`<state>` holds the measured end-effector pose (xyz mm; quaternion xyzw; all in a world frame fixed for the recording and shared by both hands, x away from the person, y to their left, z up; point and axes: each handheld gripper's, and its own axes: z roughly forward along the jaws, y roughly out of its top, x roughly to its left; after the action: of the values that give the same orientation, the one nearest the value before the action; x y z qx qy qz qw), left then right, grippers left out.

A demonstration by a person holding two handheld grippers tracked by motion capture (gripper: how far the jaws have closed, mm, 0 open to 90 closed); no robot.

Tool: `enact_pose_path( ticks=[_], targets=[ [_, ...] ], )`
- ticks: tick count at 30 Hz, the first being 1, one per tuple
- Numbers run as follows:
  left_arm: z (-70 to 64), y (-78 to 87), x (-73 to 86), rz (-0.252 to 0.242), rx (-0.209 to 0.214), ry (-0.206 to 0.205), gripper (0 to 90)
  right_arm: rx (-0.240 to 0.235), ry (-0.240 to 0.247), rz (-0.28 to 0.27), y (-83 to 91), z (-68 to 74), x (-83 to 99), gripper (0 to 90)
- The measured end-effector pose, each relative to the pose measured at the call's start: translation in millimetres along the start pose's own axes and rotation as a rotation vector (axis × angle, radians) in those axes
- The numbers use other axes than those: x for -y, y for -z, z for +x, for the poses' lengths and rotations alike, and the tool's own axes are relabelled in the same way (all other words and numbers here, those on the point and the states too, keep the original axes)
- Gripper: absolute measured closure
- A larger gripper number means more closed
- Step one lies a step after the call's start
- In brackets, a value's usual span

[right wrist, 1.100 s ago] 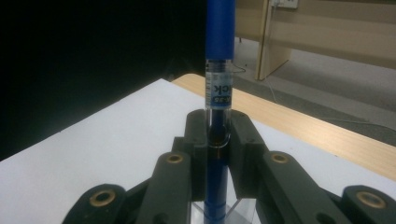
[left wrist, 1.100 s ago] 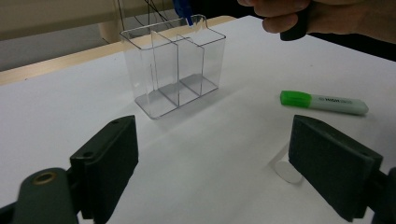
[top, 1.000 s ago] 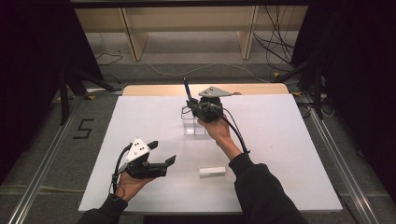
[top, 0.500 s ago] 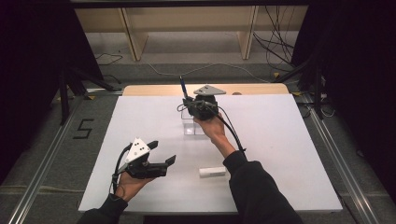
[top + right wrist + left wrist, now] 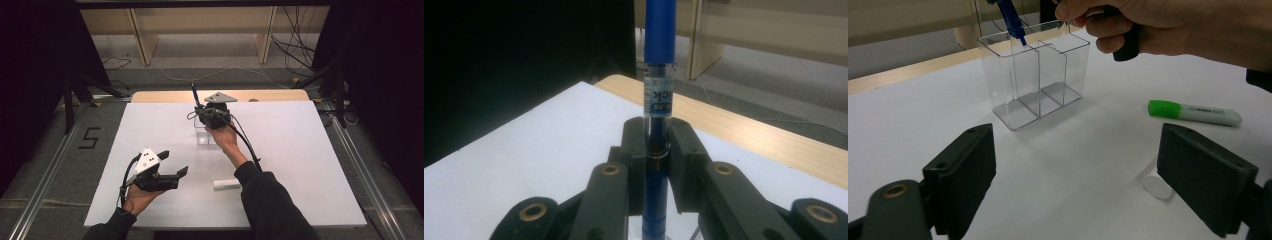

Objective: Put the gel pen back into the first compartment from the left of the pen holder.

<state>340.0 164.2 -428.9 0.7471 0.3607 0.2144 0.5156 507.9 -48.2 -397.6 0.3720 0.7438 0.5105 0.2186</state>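
Observation:
My right gripper (image 5: 658, 134) is shut on a blue pen (image 5: 658, 80), held upright above a clear plastic organiser (image 5: 1035, 75) with several compartments. In the high view the right gripper (image 5: 199, 111) hovers over the organiser (image 5: 205, 134) near the table's far middle, the blue pen (image 5: 194, 94) sticking up. From the left gripper view the pen's lower end (image 5: 1013, 20) hangs over the organiser's left compartment. My left gripper (image 5: 175, 165) stands open at the near left, its jaws wide apart with nothing between them. A green-capped highlighter (image 5: 1194, 112) lies on the table to the organiser's right.
The highlighter (image 5: 226, 184) lies near the front middle of the white tabletop (image 5: 300, 150). A small white disc (image 5: 1157, 186) rests on the table close to my left gripper's right jaw. A wooden strip (image 5: 150, 96) runs along the far edge.
My right gripper has moved slightly left and farther back with the pen, staying above the organiser. The left gripper has not moved.

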Motion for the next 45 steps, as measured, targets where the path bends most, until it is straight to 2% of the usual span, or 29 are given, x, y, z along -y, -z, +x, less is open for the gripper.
enact_pose_path(
  ticks=[5,15,21,24,26,31,35,42,45],
  targets=[
    [-0.2,0.0,-0.1,0.003,0.003,0.0,15.4,0.006,-0.012,-0.001,-3.5,0.9,2.1,79.3],
    [0.2,0.3,-0.3,0.0,0.001,0.0,15.5,0.022,-0.008,0.032,-9.7,5.2,9.4,79.1],
    [0.0,0.4,-0.4,-0.004,0.002,0.006,15.4,0.028,-0.023,0.046,-11.5,5.5,15.6,78.7],
    [-0.1,0.9,-0.4,-0.001,0.004,0.003,15.4,0.017,-0.035,0.042,-10.5,5.2,17.5,72.3],
    [0.2,0.3,-0.2,-0.004,0.004,0.009,15.4,0.005,-0.041,0.053,-9.1,5.4,17.4,61.5],
    [0.7,0.8,-0.1,-0.003,0.003,0.008,15.4,-0.006,-0.017,0.027,12.2,2.8,9.1,47.3],
    [0.4,-0.1,0.2,0.006,0.006,0.007,15.4,-0.033,-0.022,0.026,36.5,-7.7,2.7,42.5],
    [0.6,-1.7,0.4,0.014,0.005,0.007,15.4,-0.076,-0.007,0.074,74.5,-24.7,9.1,31.7],
    [0.7,-1.6,0.5,0.017,0.006,0.01,15.4,-0.087,0.026,0.088,88.7,-27.7,15.4,30.1]
  ],
)
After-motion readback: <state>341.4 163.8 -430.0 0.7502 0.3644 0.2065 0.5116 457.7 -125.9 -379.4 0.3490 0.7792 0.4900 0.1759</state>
